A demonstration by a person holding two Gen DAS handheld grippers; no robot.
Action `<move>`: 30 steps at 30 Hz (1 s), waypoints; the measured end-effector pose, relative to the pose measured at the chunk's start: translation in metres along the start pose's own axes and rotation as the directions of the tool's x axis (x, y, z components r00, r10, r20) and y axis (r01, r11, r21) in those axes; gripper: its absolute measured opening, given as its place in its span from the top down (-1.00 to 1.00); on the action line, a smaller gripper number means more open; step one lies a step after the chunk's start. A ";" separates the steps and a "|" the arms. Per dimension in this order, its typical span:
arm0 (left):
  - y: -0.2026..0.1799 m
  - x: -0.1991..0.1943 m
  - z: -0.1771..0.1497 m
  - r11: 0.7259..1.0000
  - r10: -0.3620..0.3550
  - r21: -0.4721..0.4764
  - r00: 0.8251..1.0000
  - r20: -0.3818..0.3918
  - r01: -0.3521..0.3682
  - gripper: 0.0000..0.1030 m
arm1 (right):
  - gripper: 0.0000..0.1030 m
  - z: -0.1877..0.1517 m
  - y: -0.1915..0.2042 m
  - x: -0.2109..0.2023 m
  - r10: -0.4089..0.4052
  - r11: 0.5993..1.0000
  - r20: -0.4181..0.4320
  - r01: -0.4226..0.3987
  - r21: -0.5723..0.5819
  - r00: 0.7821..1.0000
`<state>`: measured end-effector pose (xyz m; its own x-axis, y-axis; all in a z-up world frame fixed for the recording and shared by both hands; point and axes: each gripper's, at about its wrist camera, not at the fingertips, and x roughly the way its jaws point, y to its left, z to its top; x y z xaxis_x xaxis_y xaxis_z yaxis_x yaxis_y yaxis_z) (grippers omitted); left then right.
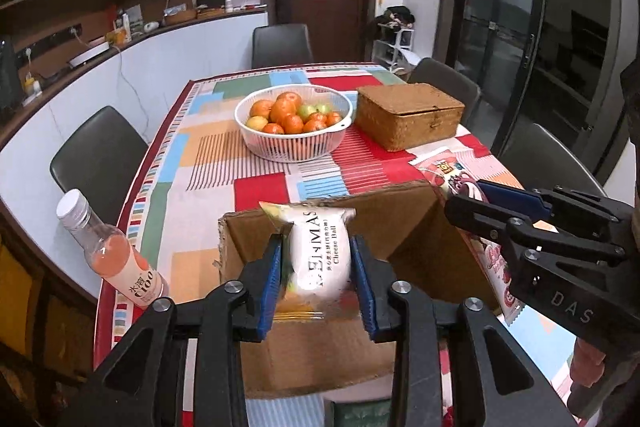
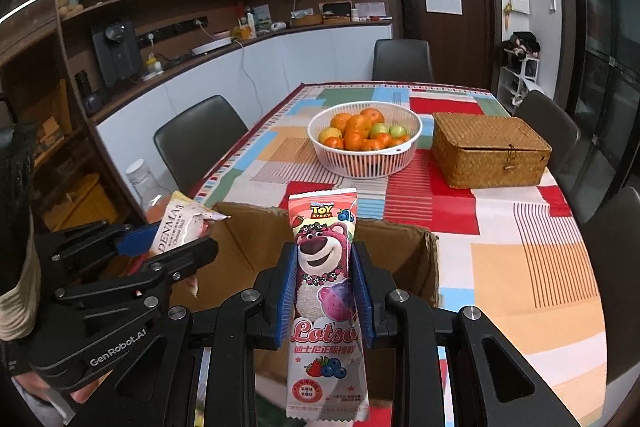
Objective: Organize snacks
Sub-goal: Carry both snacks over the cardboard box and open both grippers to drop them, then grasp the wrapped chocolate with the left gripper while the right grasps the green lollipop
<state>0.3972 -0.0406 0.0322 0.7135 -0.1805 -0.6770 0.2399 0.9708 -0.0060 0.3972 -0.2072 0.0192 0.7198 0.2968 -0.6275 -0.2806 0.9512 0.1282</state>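
Observation:
My left gripper [image 1: 316,267] is shut on a white Cheese Ball snack bag [image 1: 320,251] and holds it over the open cardboard box [image 1: 404,223]. My right gripper [image 2: 324,279] is shut on a pink Lotso snack packet [image 2: 326,291], held upright over the same box [image 2: 404,247]. In the left wrist view the right gripper [image 1: 480,205] reaches in from the right with the pink packet [image 1: 496,267] below it. In the right wrist view the left gripper [image 2: 168,243] sits at the left with the white bag [image 2: 180,227].
A bottle of pink drink [image 1: 112,251] stands at the table's left edge. A white basket of oranges [image 1: 294,123] and a closed wicker box [image 1: 408,115] sit further back on the patterned tablecloth [image 1: 208,163]. Dark chairs [image 1: 96,155] surround the table.

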 end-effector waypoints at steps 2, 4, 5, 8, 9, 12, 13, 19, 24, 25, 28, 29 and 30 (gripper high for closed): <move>0.003 0.001 -0.001 1.000 0.011 -0.008 1.000 -0.002 -0.011 0.07 | 0.32 0.001 0.000 0.004 -0.016 1.000 -0.003 0.016 -0.006 1.000; 0.006 -0.004 -0.004 1.000 0.026 -0.013 1.000 0.001 -0.026 0.07 | 0.14 -0.001 0.004 0.003 -0.046 0.999 0.008 0.046 -0.024 0.999; 0.005 -0.008 -0.007 1.000 0.027 -0.012 1.000 0.009 -0.026 0.06 | 0.06 -0.003 0.005 0.001 -0.064 0.997 0.016 0.065 -0.032 0.998; 0.004 -0.023 -0.019 0.999 0.044 -0.002 0.999 0.032 -0.044 -0.01 | 0.06 -0.011 0.013 -0.012 -0.082 0.993 0.042 0.085 -0.076 0.996; 0.003 -0.030 -0.024 0.999 0.045 0.004 0.998 0.038 -0.045 -0.04 | 0.06 -0.014 0.016 -0.018 -0.082 0.993 0.049 0.086 -0.082 0.995; 0.002 -0.049 -0.037 0.998 0.053 0.016 0.997 0.062 -0.054 -0.05 | -0.03 -0.023 0.022 -0.034 -0.068 0.994 0.062 0.073 -0.085 0.996; 0.001 -0.058 -0.044 0.998 0.054 0.019 0.996 0.074 -0.056 -0.08 | -0.06 -0.027 0.025 -0.041 -0.063 0.994 0.067 0.069 -0.090 0.996; -0.006 -0.098 -0.077 0.999 0.039 0.010 0.994 0.106 -0.040 -0.13 | -0.15 -0.059 0.046 -0.080 -0.042 0.991 0.115 0.056 -0.122 0.992; -0.019 -0.125 -0.105 1.000 0.010 0.026 0.991 0.134 -0.013 -0.19 | -0.15 -0.086 0.049 -0.108 -0.025 0.993 0.128 0.039 -0.107 0.991; -0.024 -0.130 -0.112 0.999 0.011 0.036 0.990 0.140 -0.016 -0.20 | -0.15 -0.090 0.049 -0.111 -0.026 0.994 0.131 0.040 -0.107 0.991; -0.035 -0.141 -0.128 0.998 0.006 0.055 0.988 0.152 -0.014 -0.24 | -0.15 -0.106 0.046 -0.123 -0.033 0.994 0.133 0.046 -0.097 0.991; -0.038 -0.143 -0.132 0.998 0.007 0.056 0.988 0.152 -0.016 -0.26 | -0.15 -0.111 0.046 -0.126 -0.031 0.995 0.128 0.043 -0.094 0.991; -0.042 -0.146 -0.139 0.998 0.007 0.060 0.988 0.151 -0.016 -0.26 | -0.15 -0.116 0.044 -0.129 -0.031 0.995 0.124 0.043 -0.093 0.992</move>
<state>0.1918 -0.0329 0.0288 0.8066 -0.1960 -0.5577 0.2676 0.9623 0.0488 0.2182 -0.2130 0.0165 0.8014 0.2753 -0.5310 -0.3071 0.9512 0.0296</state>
